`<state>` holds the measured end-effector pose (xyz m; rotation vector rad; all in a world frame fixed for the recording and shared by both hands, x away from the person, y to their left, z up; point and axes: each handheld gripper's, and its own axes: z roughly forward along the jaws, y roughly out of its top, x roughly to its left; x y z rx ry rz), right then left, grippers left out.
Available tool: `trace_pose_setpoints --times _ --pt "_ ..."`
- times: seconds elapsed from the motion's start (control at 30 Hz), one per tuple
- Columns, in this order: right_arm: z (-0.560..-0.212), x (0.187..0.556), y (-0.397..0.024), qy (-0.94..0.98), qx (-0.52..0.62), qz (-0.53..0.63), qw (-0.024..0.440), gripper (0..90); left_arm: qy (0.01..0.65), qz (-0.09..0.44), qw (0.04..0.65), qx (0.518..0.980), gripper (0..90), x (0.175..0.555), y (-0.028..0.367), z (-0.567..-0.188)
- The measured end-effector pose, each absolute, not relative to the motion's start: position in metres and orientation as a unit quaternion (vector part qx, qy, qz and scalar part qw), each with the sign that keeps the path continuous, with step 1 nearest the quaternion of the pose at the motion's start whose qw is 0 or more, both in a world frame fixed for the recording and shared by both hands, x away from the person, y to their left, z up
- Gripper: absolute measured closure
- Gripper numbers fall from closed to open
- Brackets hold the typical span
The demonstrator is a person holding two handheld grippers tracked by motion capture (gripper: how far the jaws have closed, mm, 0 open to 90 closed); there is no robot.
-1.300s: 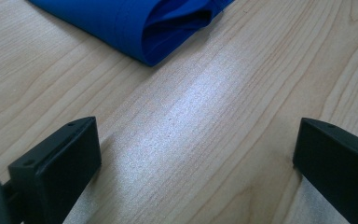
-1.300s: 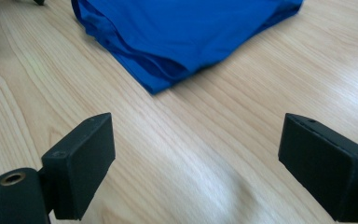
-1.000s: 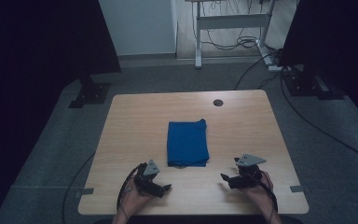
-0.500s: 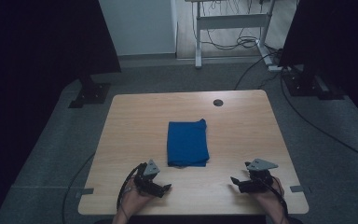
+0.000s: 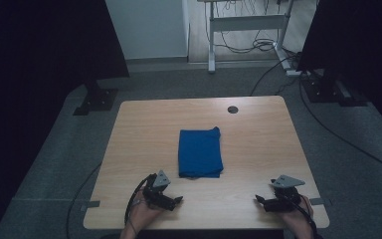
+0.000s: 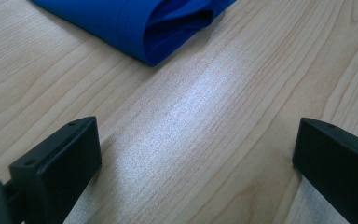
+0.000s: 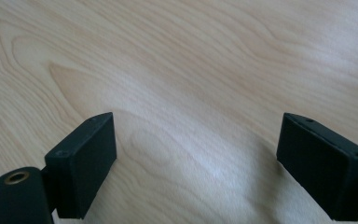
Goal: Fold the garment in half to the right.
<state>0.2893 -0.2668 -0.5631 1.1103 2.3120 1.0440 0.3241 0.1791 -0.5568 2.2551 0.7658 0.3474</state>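
folded blue cloth (image 5: 200,152), smooth wooden table (image 5: 258,134)

High view looks down from above; both gripper views skim the shared table (image 5: 258,129) closely.

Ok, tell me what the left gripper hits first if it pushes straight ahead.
Likely the folded blue cloth: the left gripper points at its near corner across bare table, its jaws open and empty.

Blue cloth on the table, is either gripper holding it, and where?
No. The blue cloth lies free; the left gripper and right gripper are open, holding nothing.
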Motion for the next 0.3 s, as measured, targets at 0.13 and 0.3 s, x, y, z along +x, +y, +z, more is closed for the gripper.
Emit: trace_pose_setpoints --times 0.13,0.3 --pt "-0.5636 0.2880 -0.2680 0.822 0.395 0.368 0.181 11.6 0.297 0.135 0.359 0.874 1.1 0.3240 0.1791 -0.5568" --pt "-0.5639 0.2886 -0.2687 0.821 0.401 0.368 0.175 11.4 0.297 0.135 0.359 0.874 1.1 0.3240 0.1791 -0.5568"
